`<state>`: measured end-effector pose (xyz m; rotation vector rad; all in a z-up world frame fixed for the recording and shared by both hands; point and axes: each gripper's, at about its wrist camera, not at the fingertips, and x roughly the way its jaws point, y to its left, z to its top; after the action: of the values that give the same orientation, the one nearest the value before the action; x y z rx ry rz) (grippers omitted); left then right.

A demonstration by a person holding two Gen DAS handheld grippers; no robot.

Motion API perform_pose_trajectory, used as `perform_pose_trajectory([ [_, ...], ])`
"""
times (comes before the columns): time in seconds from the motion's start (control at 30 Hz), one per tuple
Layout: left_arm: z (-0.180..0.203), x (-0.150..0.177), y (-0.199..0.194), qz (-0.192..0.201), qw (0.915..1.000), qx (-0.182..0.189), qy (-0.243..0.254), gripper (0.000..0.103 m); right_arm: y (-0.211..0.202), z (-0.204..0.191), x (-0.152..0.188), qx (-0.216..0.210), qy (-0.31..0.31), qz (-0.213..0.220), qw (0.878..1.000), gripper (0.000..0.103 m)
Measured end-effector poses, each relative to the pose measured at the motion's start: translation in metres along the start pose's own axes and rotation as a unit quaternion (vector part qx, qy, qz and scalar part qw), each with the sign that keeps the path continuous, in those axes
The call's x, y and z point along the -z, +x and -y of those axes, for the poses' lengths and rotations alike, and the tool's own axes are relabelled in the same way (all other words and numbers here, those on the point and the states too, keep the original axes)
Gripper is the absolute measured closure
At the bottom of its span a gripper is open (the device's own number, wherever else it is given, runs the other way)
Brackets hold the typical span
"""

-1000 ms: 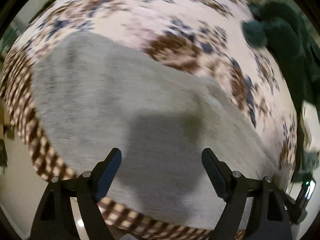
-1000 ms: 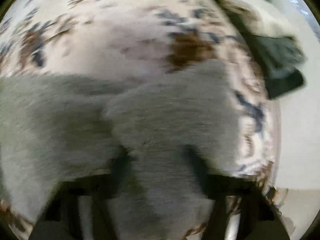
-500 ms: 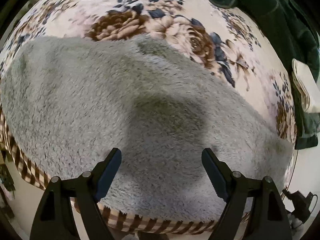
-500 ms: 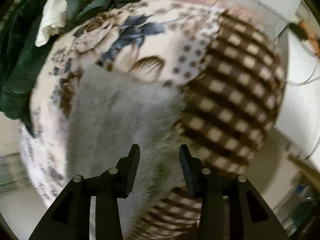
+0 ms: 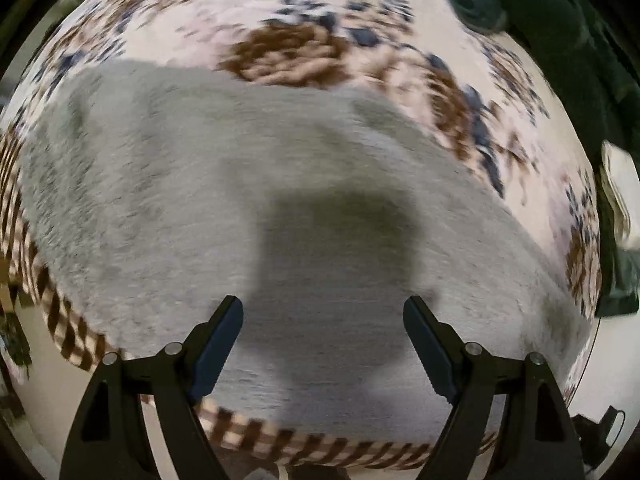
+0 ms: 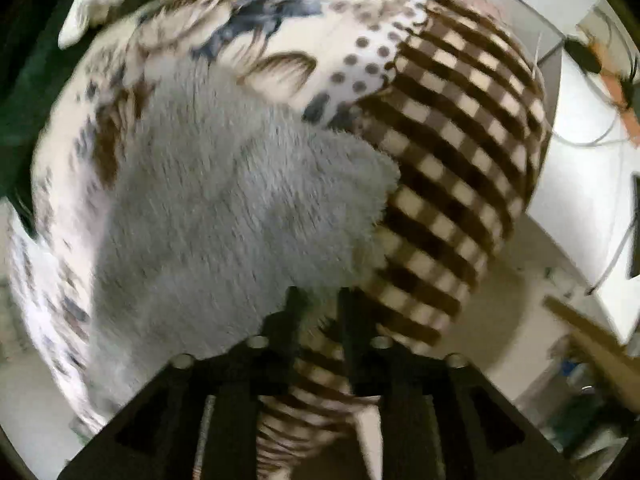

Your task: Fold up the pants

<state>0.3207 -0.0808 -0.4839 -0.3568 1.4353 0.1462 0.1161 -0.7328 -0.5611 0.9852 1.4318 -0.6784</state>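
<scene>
A cream blanket with brown flowers and a checked border (image 5: 304,52) covers the bed. The fluffy grey fleece pants (image 5: 248,208) lie flat on it. The left gripper (image 5: 322,334) hovers with jaws wide and empty; the right gripper (image 6: 320,312) has jaws nearly closed, pinching the pants' edge at 6 o'clock. No writing is readable.

right gripper (image 6: 318,304) jaws motion-blurred, grip on pants (image 6: 224,208) unclear

Right gripper (image 6: 318,304) narrowing fast: fingers wide half a second back, now nearly together on edge of grey fleece pants (image 6: 224,208). Fabric bunched up between tips, view closer in. Left gripper (image 5: 323,328) pulled back a touch, jaws same wide spread; more floral blanket (image 5: 288,52) showing beyond pants, picture blurred again.
</scene>
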Motion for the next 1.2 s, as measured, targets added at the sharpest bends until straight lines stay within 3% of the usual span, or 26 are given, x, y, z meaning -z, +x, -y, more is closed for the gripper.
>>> perform_pose_trajectory([
  [0.1, -0.022, -0.01, -0.004, 0.007, 0.9999, -0.014, -0.005, 0.022, -0.023, -0.054, 0.023, 0.018, -0.08, 0.036, 0.996, 0.058],
  [0.13, -0.027, -0.015, -0.005, 0.01, 0.9998, -0.017, -0.006, 0.022, -0.033, -0.083, 0.034, 0.016, -0.115, 0.05, 0.992, 0.058],
  [0.2, -0.035, -0.03, -0.003, 0.01, 0.9998, -0.01, -0.012, 0.022, -0.04, -0.142, 0.053, 0.007, -0.181, 0.064, 0.981, 0.048],
  [0.3, -0.031, -0.056, 0.004, 0.002, 0.9997, 0.014, -0.019, 0.022, -0.021, -0.242, 0.089, -0.035, -0.293, 0.029, 0.955, 0.045],
  [0.37, -0.021, -0.075, 0.012, -0.002, 0.999, 0.038, -0.023, 0.022, 0.012, -0.307, 0.111, -0.035, -0.358, -0.008, 0.933, 0.045],
  [0.43, -0.004, -0.095, 0.026, -0.01, 0.9978, 0.066, -0.008, 0.022, 0.054, -0.362, 0.134, -0.005, -0.417, -0.037, 0.908, 0.045],
  [0.53, 0.024, -0.113, 0.051, -0.032, 0.9946, 0.086, 0.048, 0.023, 0.103, -0.403, 0.158, 0.065, -0.462, -0.063, 0.882, 0.045],
  [0.6, 0.038, -0.119, 0.064, -0.044, 0.9918, 0.087, 0.082, 0.034, 0.118, -0.414, 0.166, 0.102, -0.483, -0.052, 0.868, 0.049],
  [0.63, 0.044, -0.121, 0.071, -0.046, 0.9902, 0.082, 0.103, 0.049, 0.119, -0.417, 0.168, 0.107, -0.488, -0.035, 0.865, 0.058],
  [0.67, 0.047, -0.122, 0.073, -0.045, 0.9892, 0.077, 0.116, 0.071, 0.116, -0.418, 0.169, 0.11, -0.486, -0.013, 0.867, 0.091],
  [0.7, 0.049, -0.124, 0.075, -0.041, 0.9881, 0.07, 0.131, 0.078, 0.114, -0.418, 0.168, 0.113, -0.479, -0.001, 0.871, 0.098],
  [0.77, 0.046, -0.131, 0.073, -0.036, 0.9865, 0.077, 0.14, 0.091, 0.102, -0.42, 0.167, 0.096, -0.452, 0.019, 0.887, 0.099],
  [0.83, 0.04, -0.139, 0.069, -0.027, 0.9856, 0.09, 0.14, 0.097, 0.085, -0.419, 0.162, 0.084, -0.435, 0.045, 0.895, 0.1],
  [0.93, 0.033, -0.152, 0.062, -0.007, 0.9853, 0.096, 0.141, 0.098, 0.064, -0.425, 0.157, 0.061, -0.413, 0.076, 0.906, 0.102],
  [1.03, 0.029, -0.167, 0.061, -0.003, 0.9866, 0.097, 0.131, 0.098, 0.057, -0.432, 0.148, 0.051, -0.405, 0.092, 0.908, 0.102],
  [1.1, 0.028, -0.175, 0.062, -0.021, 0.986, 0.119, 0.114, 0.097, 0.062, -0.435, 0.148, 0.045, -0.405, 0.081, 0.91, 0.102],
  [1.13, 0.029, -0.178, 0.062, -0.036, 0.9852, 0.131, 0.105, 0.097, 0.067, -0.437, 0.143, 0.039, -0.402, 0.054, 0.913, 0.102],
  [1.2, 0.03, -0.174, 0.06, -0.062, 0.9848, 0.135, 0.089, 0.088, 0.084, -0.432, 0.145, 0.036, -0.401, 0.02, 0.915, 0.1],
])
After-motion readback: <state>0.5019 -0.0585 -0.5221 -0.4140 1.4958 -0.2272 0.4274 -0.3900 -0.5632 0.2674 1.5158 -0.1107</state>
